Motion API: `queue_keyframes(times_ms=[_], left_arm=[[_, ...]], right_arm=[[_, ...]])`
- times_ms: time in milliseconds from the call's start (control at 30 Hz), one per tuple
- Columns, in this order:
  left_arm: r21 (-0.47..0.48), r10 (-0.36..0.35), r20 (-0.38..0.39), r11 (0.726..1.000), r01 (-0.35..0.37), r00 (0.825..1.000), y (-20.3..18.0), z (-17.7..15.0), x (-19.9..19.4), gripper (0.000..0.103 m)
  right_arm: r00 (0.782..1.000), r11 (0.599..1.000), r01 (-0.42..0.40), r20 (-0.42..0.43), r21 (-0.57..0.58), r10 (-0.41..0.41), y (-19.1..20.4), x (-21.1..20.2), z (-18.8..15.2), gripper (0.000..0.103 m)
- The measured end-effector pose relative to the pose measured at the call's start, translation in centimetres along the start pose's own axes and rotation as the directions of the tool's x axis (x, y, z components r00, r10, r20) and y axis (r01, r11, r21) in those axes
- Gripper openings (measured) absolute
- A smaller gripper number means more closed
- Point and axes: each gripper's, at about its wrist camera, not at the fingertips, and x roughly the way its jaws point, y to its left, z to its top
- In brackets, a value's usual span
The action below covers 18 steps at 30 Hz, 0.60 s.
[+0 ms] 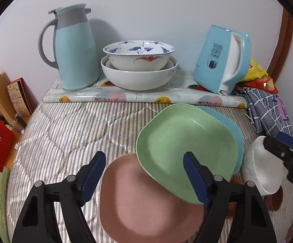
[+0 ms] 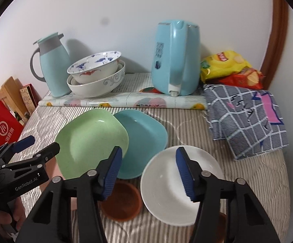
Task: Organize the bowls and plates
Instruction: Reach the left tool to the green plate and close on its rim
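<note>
Green plate (image 1: 187, 151) sits on top here, lapping over the teal plate (image 2: 144, 141) behind it and over the pink plate (image 1: 146, 202) in front, all 3 on the striped quilt (image 1: 65, 131). Left gripper (image 1: 144, 174) hangs over that stack with its 2 blue-padded fingers (image 1: 93, 172) spread wide and nothing between them; one finger is over the quilt, the other over the green plate. From this angle I cannot tell whether it touches the plate.

Over to the right gripper (image 2: 148, 174), also spread apart, holding nothing. Its right finger is over the white bowl (image 2: 166, 192), its left over the seam where green and teal plates meet. White bowl lies just beside the teal plate, and a brown saucer (image 2: 122, 204) peeks out beside it, partly tucked under the plates' near edges.

Up at the back, on the fruit-print mat (image 1: 126, 97), 2 bowls are nested: the blue-and-red painted bowl (image 1: 138, 56) inside a larger white bowl (image 1: 138, 79). A pale blue thermos jug (image 1: 75, 50) stands just left of them, a blue kettle (image 2: 176, 58) well to the right. Snack bags (image 2: 227, 64) and a checked cloth (image 2: 247, 117) sit by the kettle.
</note>
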Motion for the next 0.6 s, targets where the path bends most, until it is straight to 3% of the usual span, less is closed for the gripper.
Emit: queue_keyframes(times_ms=[533,600], left_arm=[[-0.049,-0.088,-0.056,0.995,0.085,0.995,1.1,-0.4,3.1,0.065],[-0.057,-0.099,-0.067,0.994,0.095,0.993,1.1,-0.5,3.5,0.06]], right_arm=[[0.998,0.996,-0.045,-0.038,-0.074,0.042,3.2,6.6,2.8,0.049],[0.998,0.996,-0.042,-0.049,-0.079,0.038,3.4,7.3,2.9,0.046]])
